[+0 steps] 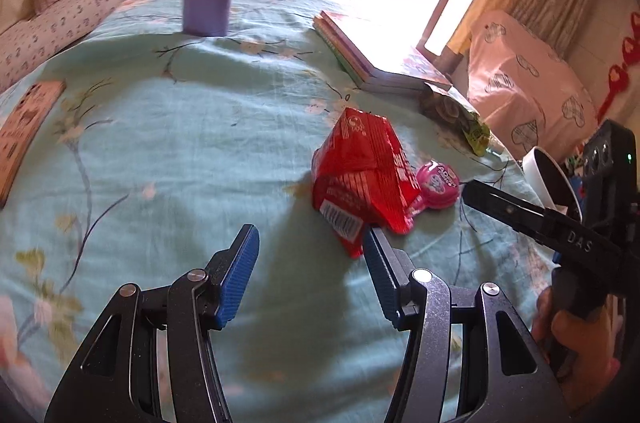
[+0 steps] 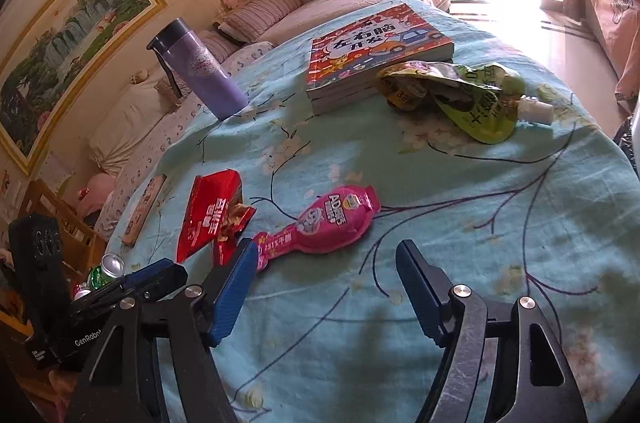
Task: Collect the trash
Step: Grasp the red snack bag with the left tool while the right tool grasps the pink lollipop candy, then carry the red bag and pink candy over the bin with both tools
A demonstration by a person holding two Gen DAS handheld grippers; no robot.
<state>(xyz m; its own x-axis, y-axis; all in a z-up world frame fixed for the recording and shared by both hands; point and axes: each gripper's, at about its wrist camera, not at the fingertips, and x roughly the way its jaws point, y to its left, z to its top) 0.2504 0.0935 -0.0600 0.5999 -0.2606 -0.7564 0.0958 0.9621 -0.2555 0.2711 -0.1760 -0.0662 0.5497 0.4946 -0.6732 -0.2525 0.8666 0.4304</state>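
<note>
Left wrist view: a worktop under a floral teal cloth in a curtained, sunlit room. One red wrapper and one pink pouch touch near the right edge, beyond the left gripper, fingers spread, empty.

Right wrist view: three trash items, adding one green pouch against a book stack; one purple bottle at the far-left edge. Right gripper agape, empty, just short of the pink pouch.

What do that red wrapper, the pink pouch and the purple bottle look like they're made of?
Red wrapper: thin glossy plastic film or foil, judging by sharp creases and a torn edge.
Pink pouch: soft shiny plastic, puffed and smooth.
Purple bottle: rigid with a matte coat, probably painted metal, though plastic is possible.
</note>
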